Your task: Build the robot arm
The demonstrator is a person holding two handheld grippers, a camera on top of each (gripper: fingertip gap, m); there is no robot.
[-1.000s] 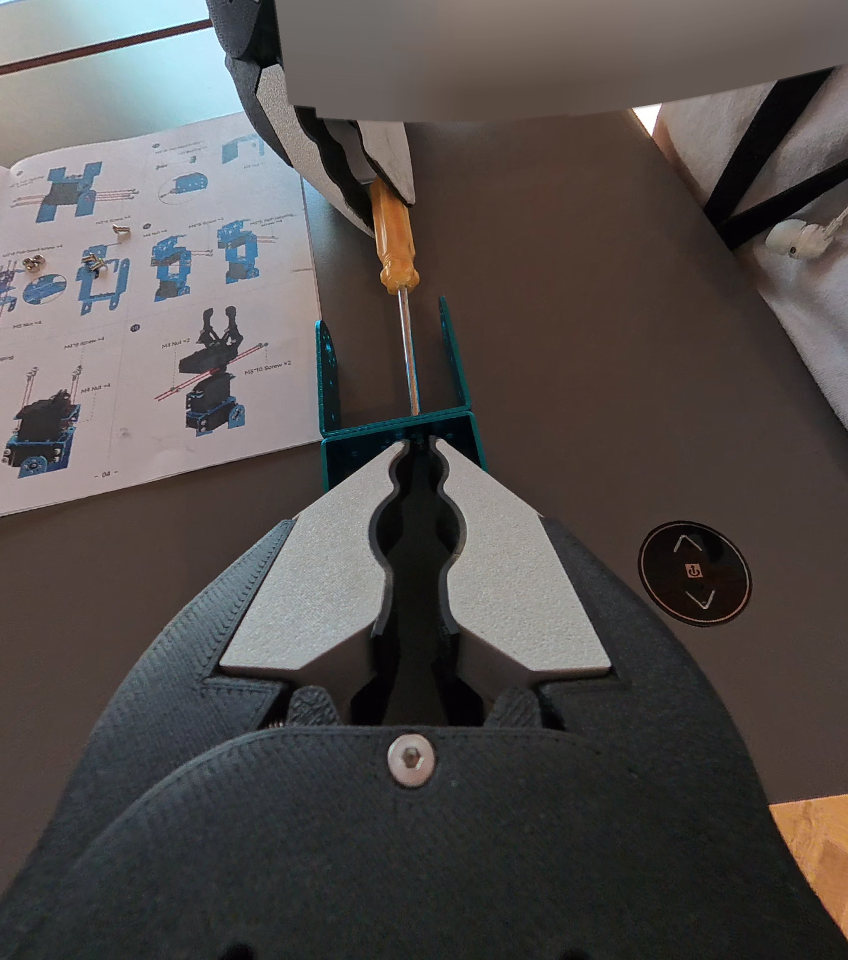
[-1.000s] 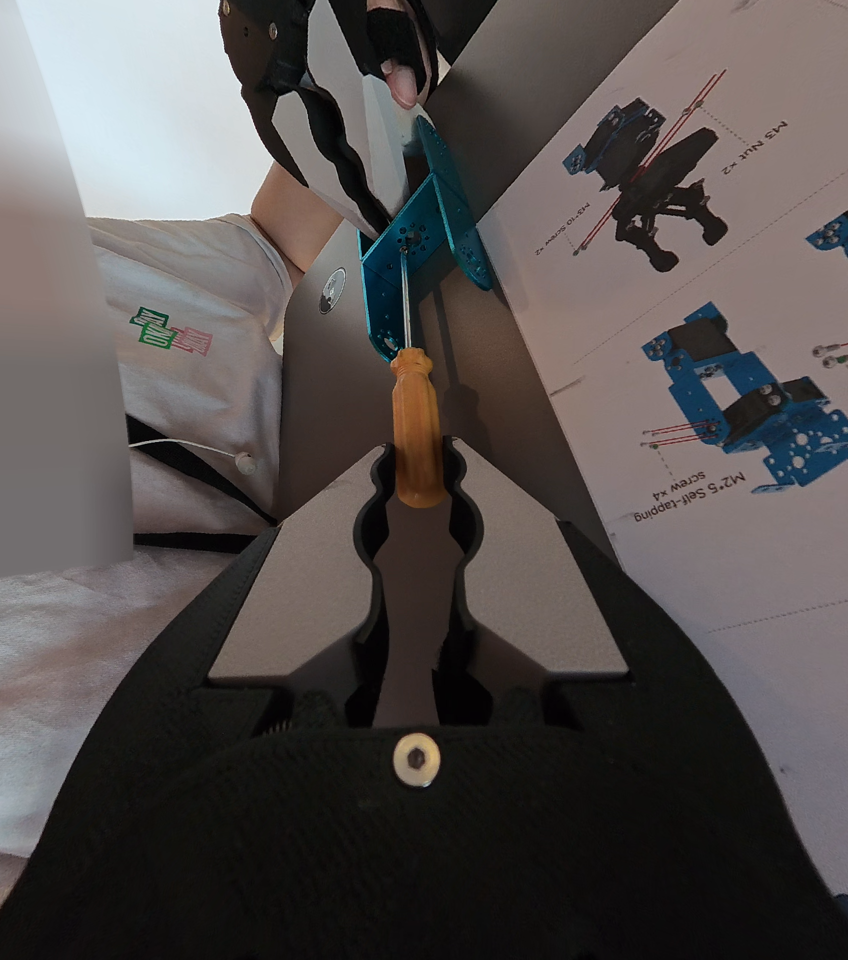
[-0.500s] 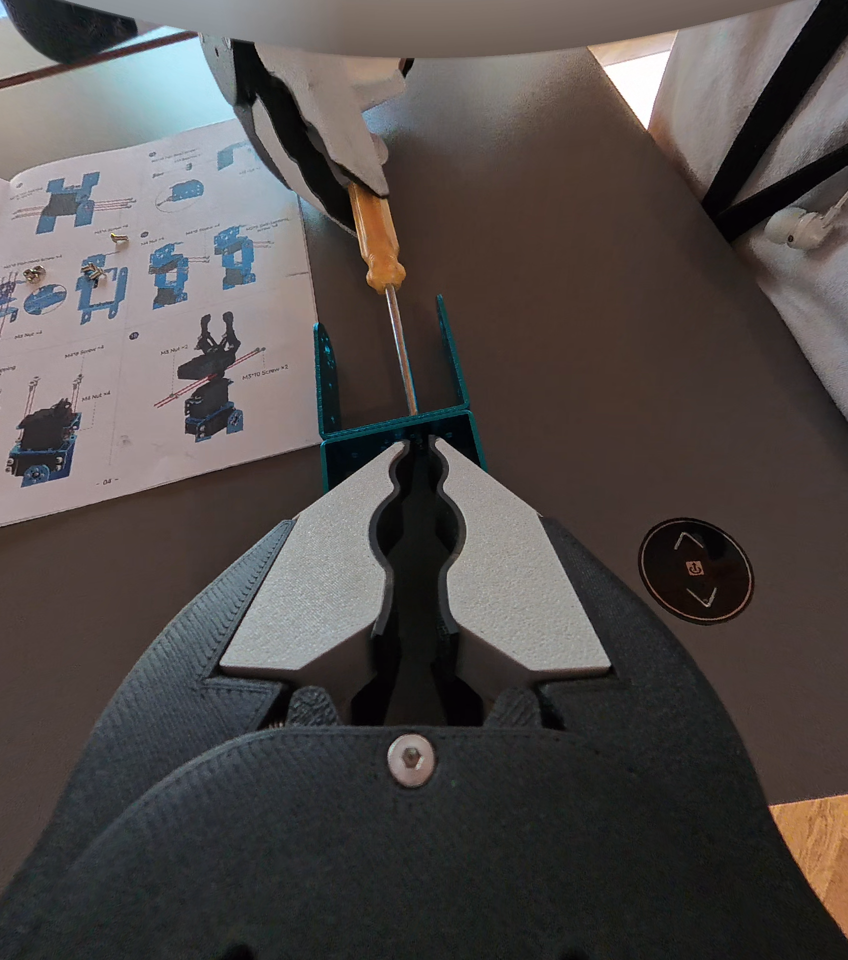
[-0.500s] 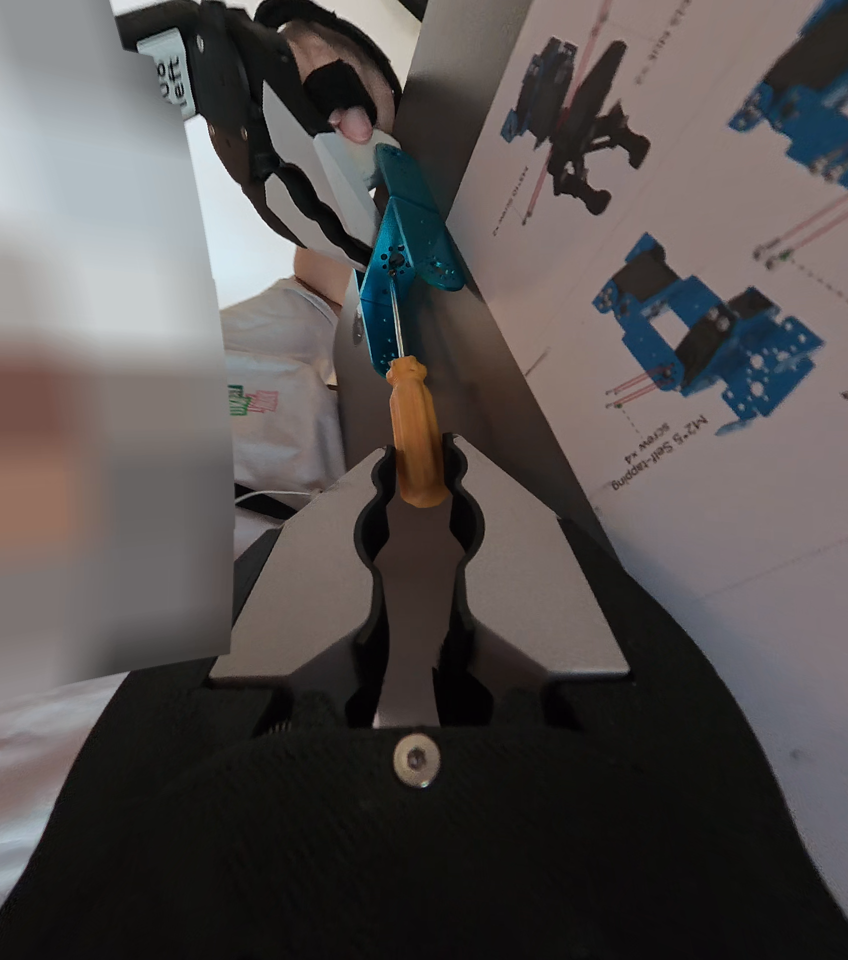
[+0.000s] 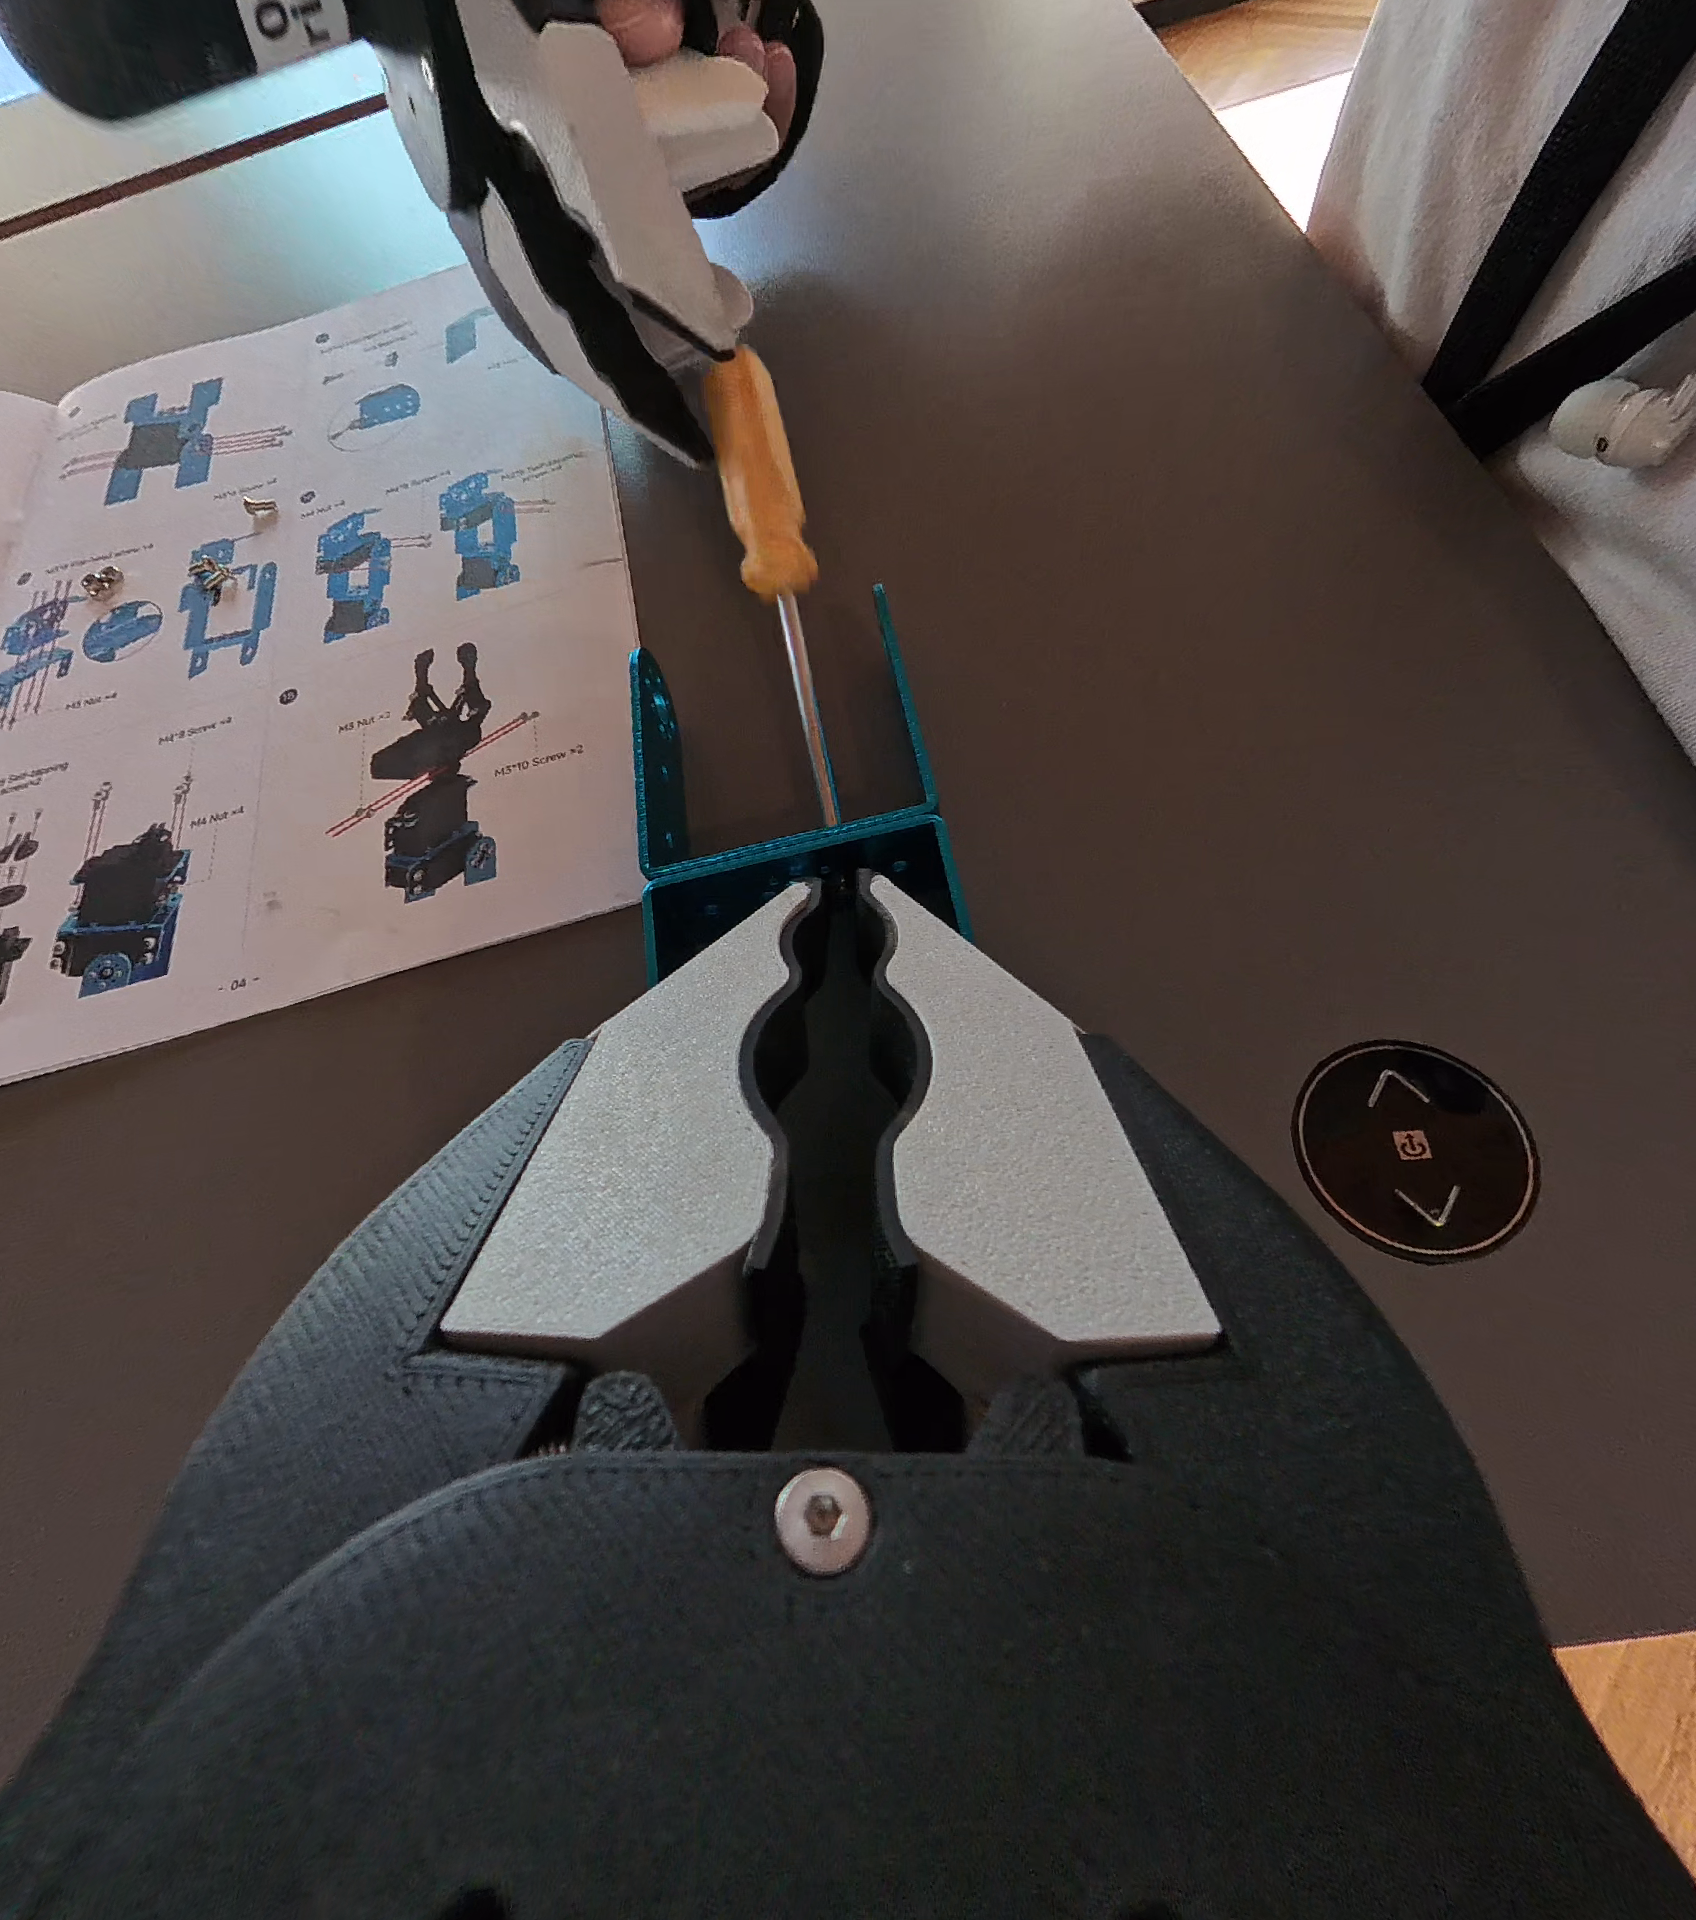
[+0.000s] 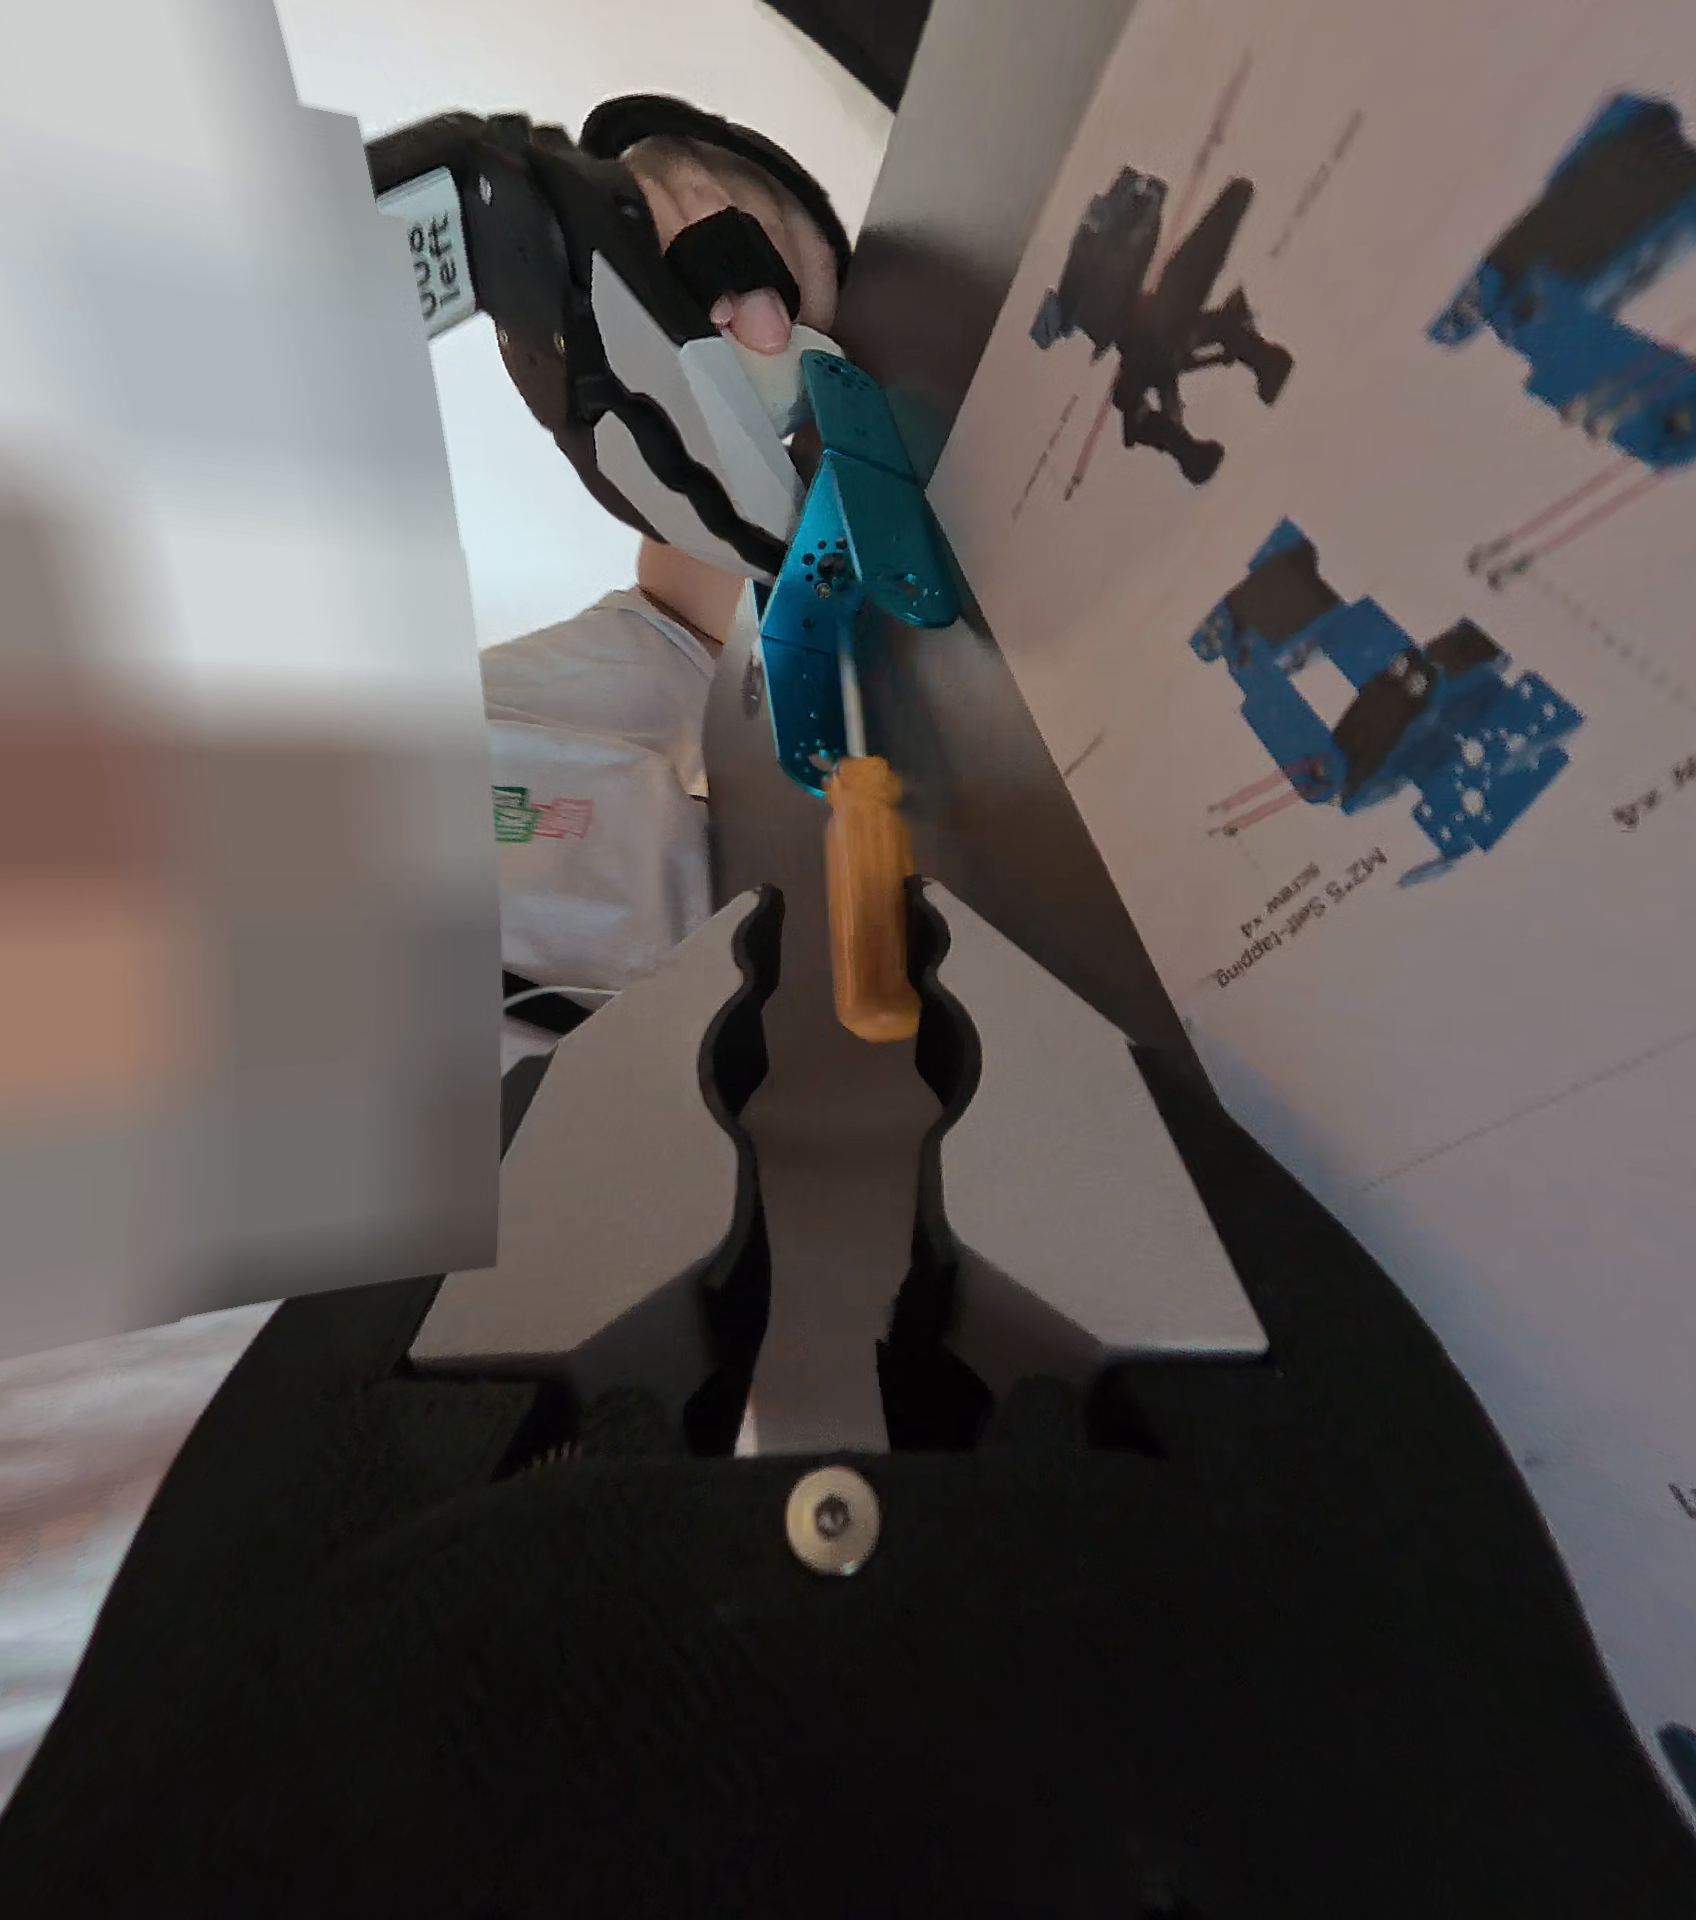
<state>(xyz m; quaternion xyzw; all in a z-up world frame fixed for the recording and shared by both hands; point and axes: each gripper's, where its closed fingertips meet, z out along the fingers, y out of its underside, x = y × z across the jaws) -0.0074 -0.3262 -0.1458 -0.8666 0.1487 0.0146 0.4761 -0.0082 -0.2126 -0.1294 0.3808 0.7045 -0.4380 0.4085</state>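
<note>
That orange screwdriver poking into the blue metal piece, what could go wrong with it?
1. The right gripper looks opened; only one finger seems to touch the screwdriver, so it may drop.
2. The left gripper pinches only the blue bracket's edge; a push could twist it loose.
3. The loose screws on the instruction booklet could scatter if bumped.

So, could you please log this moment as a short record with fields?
left gripper: shut on blue metal bracket
right gripper: open; screwdriver handle leans on one of the fingers
screwdriver tip: at a hole in the bracket's base
surface: dark grey table
nearby: open instruction booklet with loose screws; round control button; white earbud
</note>
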